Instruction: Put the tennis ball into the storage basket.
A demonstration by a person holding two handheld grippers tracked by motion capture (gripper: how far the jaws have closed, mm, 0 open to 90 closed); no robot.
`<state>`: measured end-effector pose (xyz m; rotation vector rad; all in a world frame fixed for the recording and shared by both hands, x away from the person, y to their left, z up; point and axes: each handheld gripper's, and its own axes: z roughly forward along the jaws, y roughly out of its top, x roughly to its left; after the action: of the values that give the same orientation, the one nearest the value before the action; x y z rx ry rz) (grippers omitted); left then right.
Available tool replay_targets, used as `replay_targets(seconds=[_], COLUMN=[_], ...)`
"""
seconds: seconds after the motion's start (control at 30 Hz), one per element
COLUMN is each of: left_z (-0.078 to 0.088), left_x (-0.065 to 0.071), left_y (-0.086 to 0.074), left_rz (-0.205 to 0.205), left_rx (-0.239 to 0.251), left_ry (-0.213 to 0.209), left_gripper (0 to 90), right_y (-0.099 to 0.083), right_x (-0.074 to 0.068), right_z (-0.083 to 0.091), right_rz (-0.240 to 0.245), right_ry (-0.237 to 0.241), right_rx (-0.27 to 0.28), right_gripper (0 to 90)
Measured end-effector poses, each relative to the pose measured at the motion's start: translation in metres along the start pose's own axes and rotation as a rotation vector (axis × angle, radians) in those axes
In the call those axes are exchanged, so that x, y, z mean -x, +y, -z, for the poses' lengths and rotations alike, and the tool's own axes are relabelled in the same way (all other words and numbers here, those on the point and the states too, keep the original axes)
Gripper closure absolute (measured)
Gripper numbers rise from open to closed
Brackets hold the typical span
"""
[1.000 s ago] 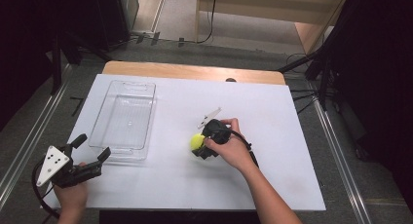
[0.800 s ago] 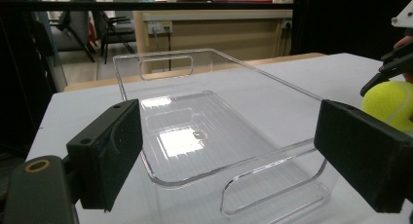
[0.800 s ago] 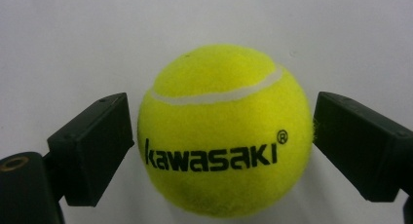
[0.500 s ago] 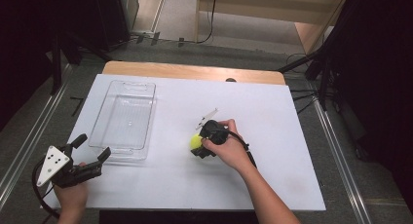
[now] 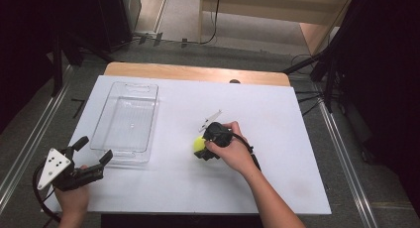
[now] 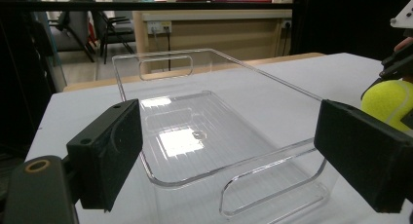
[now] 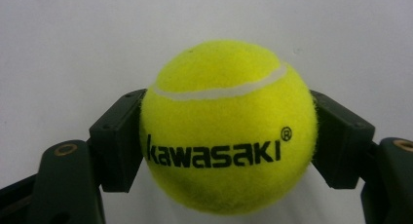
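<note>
White table (image 5: 277,153) across the middle of the high view, wooden edge along its far side. Clear plastic tray (image 5: 126,121) on the left half of the table, long side running near to far, nothing inside; seen close up in the left gripper view (image 6: 214,136), with a handle slot in each end wall. Left gripper (image 5: 91,156) at the near left corner, just before the tray's near end, jaws spread wide with nothing between them. Right gripper (image 5: 200,147) near the table's centre, right of the tray, jaws just closed and pressing both sides of the yellow tennis ball (image 7: 226,126). Ball low over the white top, well apart from the tray, black lettering facing the right gripper view.
</note>
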<state>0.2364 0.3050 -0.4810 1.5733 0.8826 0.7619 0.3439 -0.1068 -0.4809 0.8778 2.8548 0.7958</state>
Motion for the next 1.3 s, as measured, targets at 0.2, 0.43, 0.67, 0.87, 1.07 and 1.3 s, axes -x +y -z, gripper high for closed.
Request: replay_targets(seconds=[0.2, 0.43, 0.67, 0.87, 1.07, 1.3], left_z=[0.000, 0.000, 0.000, 0.000, 0.000, 0.000], left_x=[0.000, 0.000, 0.000, 0.000, 0.000, 0.000], left_y=[0.000, 0.000, 0.000, 0.000, 0.000, 0.000], left_rz=[0.001, 0.000, 0.001, 0.001, 0.002, 0.003], left_rx=[0.001, 0.000, 0.001, 0.001, 0.002, 0.003], left_ry=[0.000, 0.000, 0.000, 0.000, 0.001, 0.000], left_gripper=[11.1, 11.0, 11.1, 11.1, 11.1, 11.1], right_y=[0.000, 0.003, 0.005, 0.010, 0.014, 0.019], right_x=[0.001, 0.002, 0.003, 0.004, 0.005, 0.004], right_z=[0.002, 0.008, 0.010, 0.015, 0.018, 0.020], right_rz=[0.004, 0.011, 0.003, 0.013, -0.002, 0.015], right_ry=[0.006, 0.018, 0.030, 0.035, 0.056, 0.060], right_rx=[-0.002, 0.008, 0.021, 0.017, 0.035, 0.036], right_gripper=[23.0, 23.1, 23.1, 23.1, 23.2, 23.2])
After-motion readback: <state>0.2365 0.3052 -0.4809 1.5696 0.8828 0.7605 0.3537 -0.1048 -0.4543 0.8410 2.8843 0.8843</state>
